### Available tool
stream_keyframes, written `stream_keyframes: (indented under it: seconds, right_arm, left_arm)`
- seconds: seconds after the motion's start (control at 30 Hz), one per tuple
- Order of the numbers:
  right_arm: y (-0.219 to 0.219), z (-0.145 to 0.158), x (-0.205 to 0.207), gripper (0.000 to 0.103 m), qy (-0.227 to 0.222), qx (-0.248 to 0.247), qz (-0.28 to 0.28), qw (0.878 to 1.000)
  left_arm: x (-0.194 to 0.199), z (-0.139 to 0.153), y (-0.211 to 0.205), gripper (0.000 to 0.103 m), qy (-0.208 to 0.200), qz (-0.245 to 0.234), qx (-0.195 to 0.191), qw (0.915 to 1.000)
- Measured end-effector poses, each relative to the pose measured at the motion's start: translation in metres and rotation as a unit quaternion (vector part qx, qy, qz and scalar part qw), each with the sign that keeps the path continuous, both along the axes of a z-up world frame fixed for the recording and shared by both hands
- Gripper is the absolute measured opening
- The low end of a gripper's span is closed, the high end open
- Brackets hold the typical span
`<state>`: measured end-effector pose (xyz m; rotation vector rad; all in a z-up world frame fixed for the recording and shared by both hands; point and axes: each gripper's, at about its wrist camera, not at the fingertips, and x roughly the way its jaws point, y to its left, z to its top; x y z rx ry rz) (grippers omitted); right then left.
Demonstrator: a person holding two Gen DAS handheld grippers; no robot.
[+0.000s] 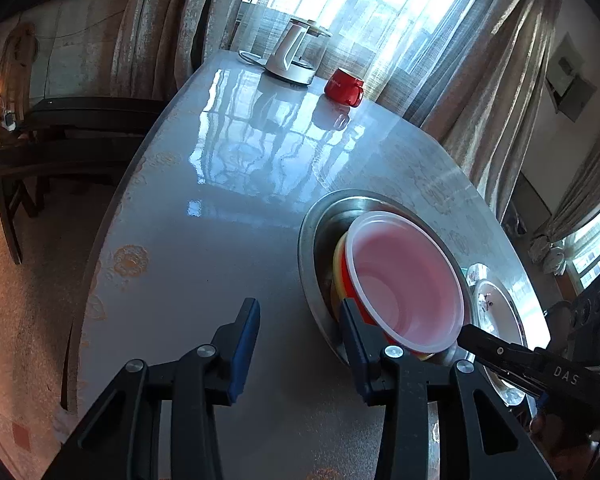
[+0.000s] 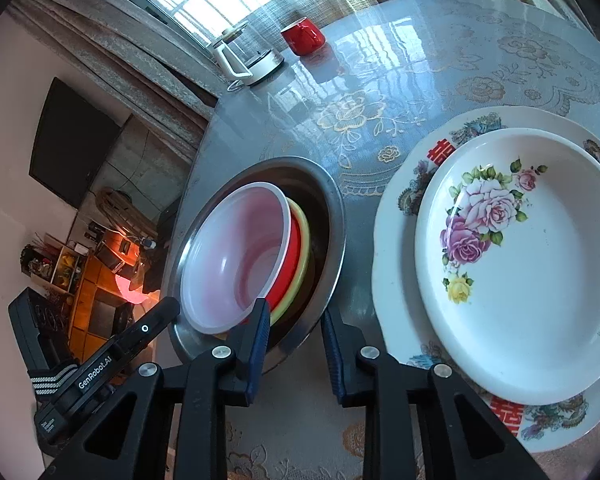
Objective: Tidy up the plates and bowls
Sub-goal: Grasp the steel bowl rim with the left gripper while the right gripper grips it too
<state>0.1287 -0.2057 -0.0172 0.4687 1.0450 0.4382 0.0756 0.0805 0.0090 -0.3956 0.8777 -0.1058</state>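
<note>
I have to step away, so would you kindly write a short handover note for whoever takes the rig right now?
Left gripper: open, nothing held, beside the metal basin's rim.
Right gripper: open, empty, straddling the basin's near rim.
Bowls: clear plastic bowl nested on red and yellow bowls, tilted inside the basin.
Plates: rose plate stacked on the larger patterned plate, beside the basin.
Done: both stacks formed.
Left: possibly settle the tilted bowls.

The steel basin [image 2: 332, 216] hides most of the yellow bowl [image 2: 302, 236] and red bowl [image 2: 290, 264] nested under the clear bowl [image 2: 236, 256]. Right of the basin, the large plate [image 2: 396, 240] runs off frame beneath the rose plate [image 2: 540, 280].
</note>
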Motion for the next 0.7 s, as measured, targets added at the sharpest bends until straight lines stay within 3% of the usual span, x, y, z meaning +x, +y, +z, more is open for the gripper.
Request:
stream_keyframes:
  seconds: [0.23,0.3,0.37,0.6,0.7]
  right_arm:
    - [0.007,-0.005,0.0,0.024,-0.003,-0.014,0.006,1.0]
    - [0.005,-0.005,0.0,0.024,-0.003,-0.012,0.006,1.0]
    - [0.004,-0.005,0.001,0.024,0.002,-0.006,0.007,1.0]
    - [0.005,-0.002,0.002,0.026,0.008,-0.009,0.013,1.0]
    - [0.012,-0.001,0.002,0.027,0.001,-0.022,0.03,0.999]
  left_arm:
    - [0.005,0.0,-0.002,0.042,0.016,-0.031,0.003,0.9994]
    - [0.006,0.002,-0.005,0.036,0.016,-0.05,0.009,0.9986]
    - [0.009,0.003,-0.008,0.024,0.025,-0.077,-0.004,0.9967]
    - [0.022,0.002,-0.005,0.024,0.053,-0.112,-0.022,0.992]
    - [0.022,0.002,-0.01,0.025,0.052,-0.118,-0.012,0.9916]
